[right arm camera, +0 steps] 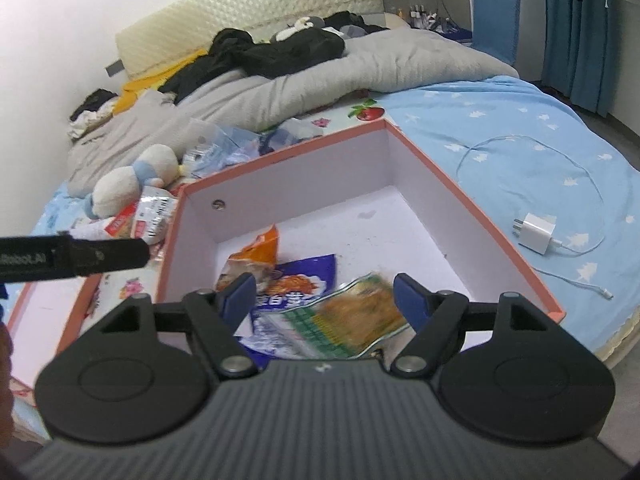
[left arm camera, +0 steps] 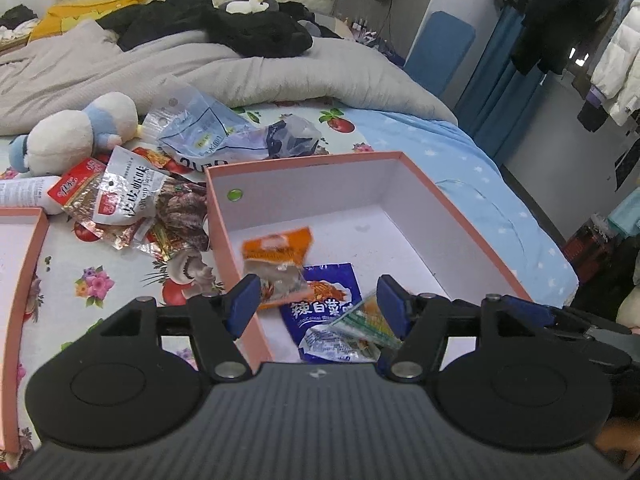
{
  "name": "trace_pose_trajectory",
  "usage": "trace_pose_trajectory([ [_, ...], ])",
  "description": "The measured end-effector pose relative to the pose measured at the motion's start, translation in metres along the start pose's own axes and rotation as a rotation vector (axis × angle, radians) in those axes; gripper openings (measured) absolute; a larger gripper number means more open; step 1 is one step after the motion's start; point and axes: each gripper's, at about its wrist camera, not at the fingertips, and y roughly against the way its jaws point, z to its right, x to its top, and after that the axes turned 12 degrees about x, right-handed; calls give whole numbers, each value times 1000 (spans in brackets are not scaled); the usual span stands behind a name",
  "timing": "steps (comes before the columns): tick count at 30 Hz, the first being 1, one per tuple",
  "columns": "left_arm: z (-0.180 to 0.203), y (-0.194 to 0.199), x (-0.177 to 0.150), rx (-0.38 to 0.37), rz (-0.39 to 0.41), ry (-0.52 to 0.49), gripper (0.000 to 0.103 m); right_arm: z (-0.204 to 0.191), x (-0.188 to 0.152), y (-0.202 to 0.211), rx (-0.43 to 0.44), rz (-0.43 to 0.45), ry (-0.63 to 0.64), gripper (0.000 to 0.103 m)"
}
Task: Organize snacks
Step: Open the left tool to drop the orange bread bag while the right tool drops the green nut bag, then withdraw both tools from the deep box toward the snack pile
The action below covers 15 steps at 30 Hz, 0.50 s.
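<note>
Both tools hang over the pink box [left arm camera: 304, 168] that sits on the bed [left arm camera: 460, 148], each tilted down into its white inside. The left tool [left arm camera: 318, 306] stands released, its blue pads spread apart with nothing pressed between them; below the gap lie the orange snack packet [left arm camera: 276, 258] and the blue snack packet [left arm camera: 326, 300], both resting on the box floor near its closest corner. The right tool [right arm camera: 324, 302] is spread wide as well, and the green and yellow snack packet [right arm camera: 352, 320] lies blurred beneath and between its pads, overlapping the blue packet (I see neither pad pressing on it, so it looks let go). Seen from the right wrist, the orange packet leans partly upright toward the box's left wall. Outside the box, to its left, a small heap of snacks waits on the flowered sheet: a white and red packet [left arm camera: 124, 192], a red foil packet [left arm camera: 74, 194], and a dark one tucked just against the box wall. Behind them lie a white and blue plush toy [left arm camera: 76, 132] and a crumpled clear plastic bag [left arm camera: 224, 132]. A second pink box [left arm camera: 20, 264] shows at the far left. On the blue starred sheet to the box's right rests a white charger [right arm camera: 538, 232] with its cable looped around.
</note>
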Motion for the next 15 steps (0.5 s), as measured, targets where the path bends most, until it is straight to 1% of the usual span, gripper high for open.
trace_pose_trajectory([
  [8, -14, 34, -13, 5, 62, 27, 69, -27, -9, 18, 43, 34, 33, 77],
  [15, -39, 62, -23, 18, 105, 70, 69, -56, -11, 28, 79, 66, 72, 77],
])
